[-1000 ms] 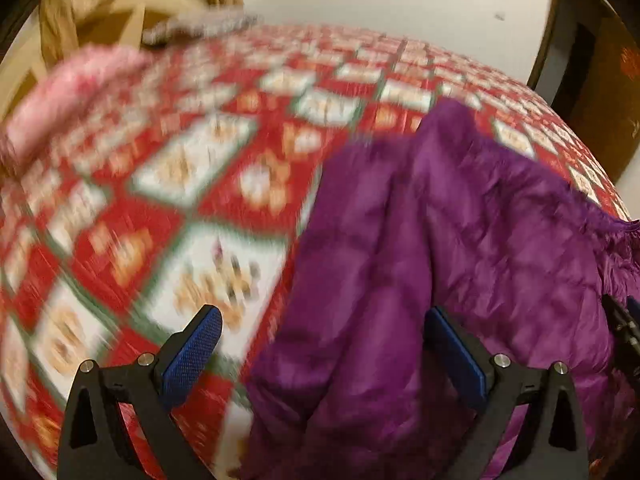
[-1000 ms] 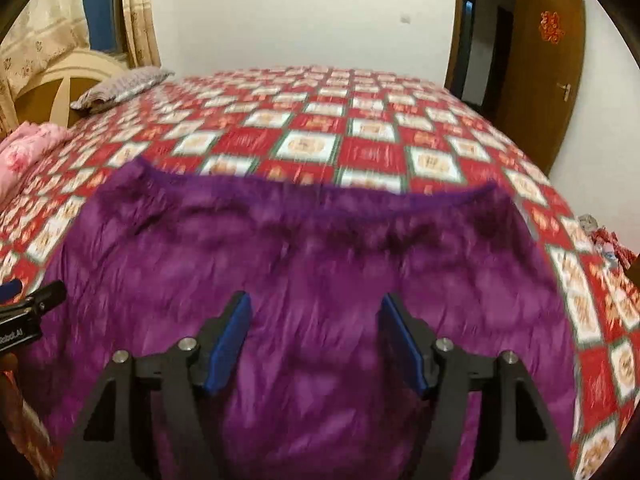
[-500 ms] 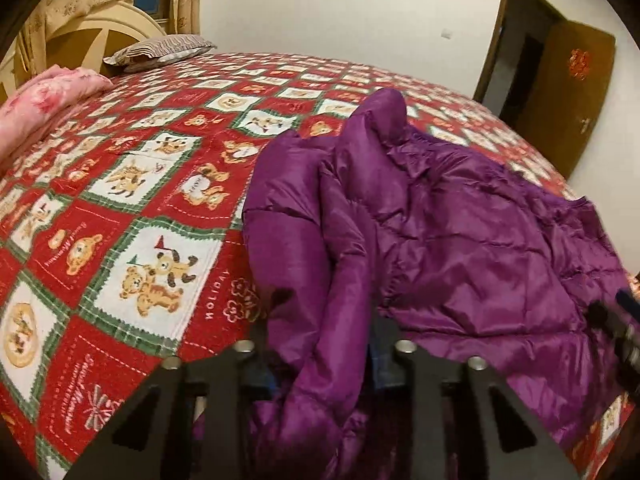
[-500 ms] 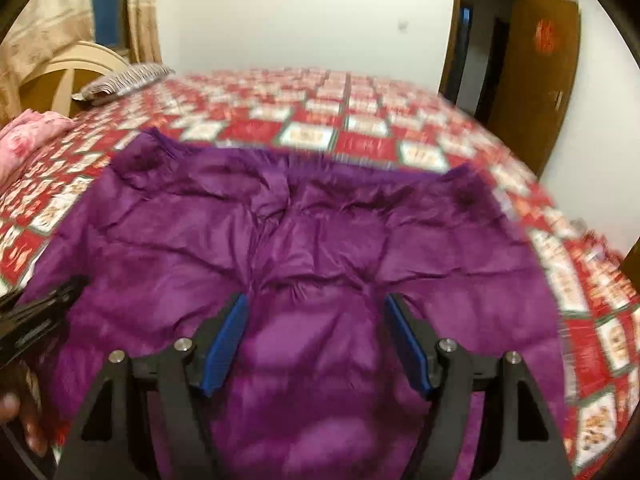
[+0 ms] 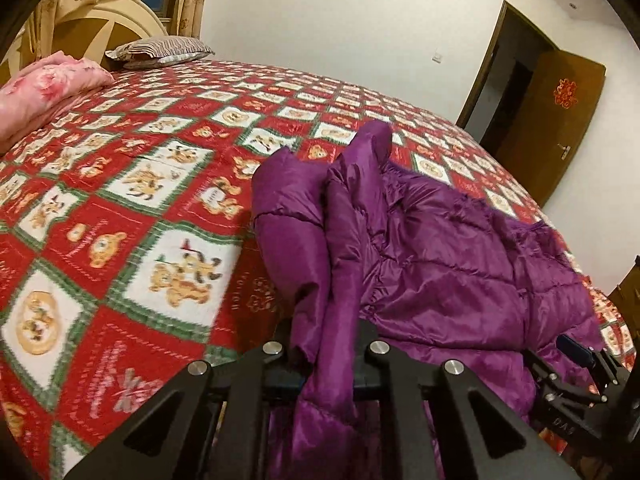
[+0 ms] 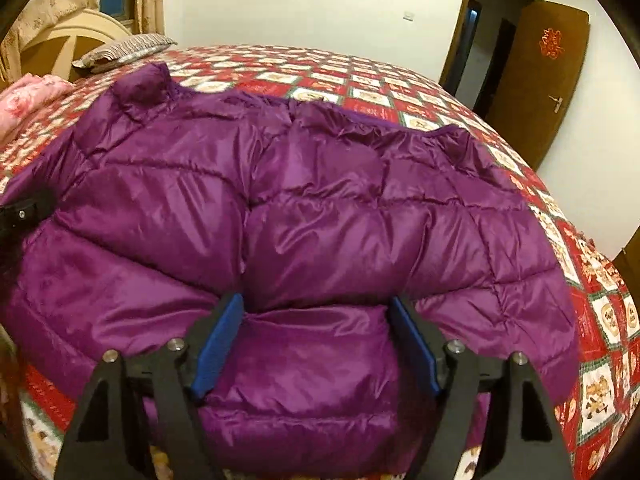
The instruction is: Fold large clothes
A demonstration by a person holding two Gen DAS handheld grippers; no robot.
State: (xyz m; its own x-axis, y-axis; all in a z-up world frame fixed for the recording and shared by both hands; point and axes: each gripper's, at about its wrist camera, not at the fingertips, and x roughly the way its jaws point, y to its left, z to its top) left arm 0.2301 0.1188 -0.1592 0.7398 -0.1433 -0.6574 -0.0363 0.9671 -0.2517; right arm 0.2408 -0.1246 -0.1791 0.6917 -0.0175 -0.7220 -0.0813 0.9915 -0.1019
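**Left tongs bite the jacket's edge, fold barely begun**

And the left tongs are closing on a bunched ridge of the shiny purple quilted puffer jacket, the pads already buried in the fabric, so that side is gripped. Over on the other hand, the right tongs stand wide apart, blue pads either side of the near hem, nothing pinched, fabric merely lying between them.

The jacket sits on the bed with the red, white and green bear-patterned bedspread, spread broadly across the near end, a pink floral quilt and a striped pillow well away by the headboard.

How far along? Early, I'd say. The body lies open and mostly flat; only the left edge is rucked up into a standing crease. No tidy fold is visible yet, so the folding proper is all ahead. The cloth looks slick, puffy and springy, crossed with stitched quilting lines.
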